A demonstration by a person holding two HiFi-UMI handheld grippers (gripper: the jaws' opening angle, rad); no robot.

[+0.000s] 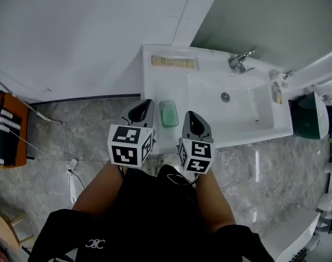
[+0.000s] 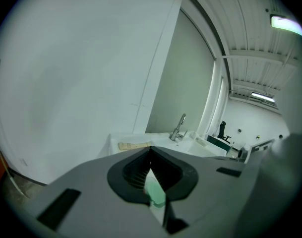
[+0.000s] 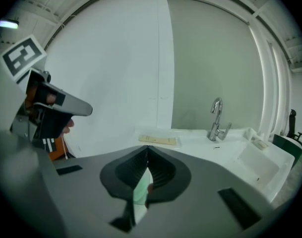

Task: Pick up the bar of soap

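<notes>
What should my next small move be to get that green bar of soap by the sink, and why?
Probably open the right tongs first. They are shut with nothing held, and the bar of soap lies untouched on the counter, just to their left. Shut tongs could not close around it, so opening them before lowering seems the sensible step.

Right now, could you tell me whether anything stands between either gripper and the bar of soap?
Nothing visible does. The green bar of soap lies near the sink counter's front edge, flanked by the left gripper and the right gripper, with no object between. Both grippers' fingers are shut.
</notes>
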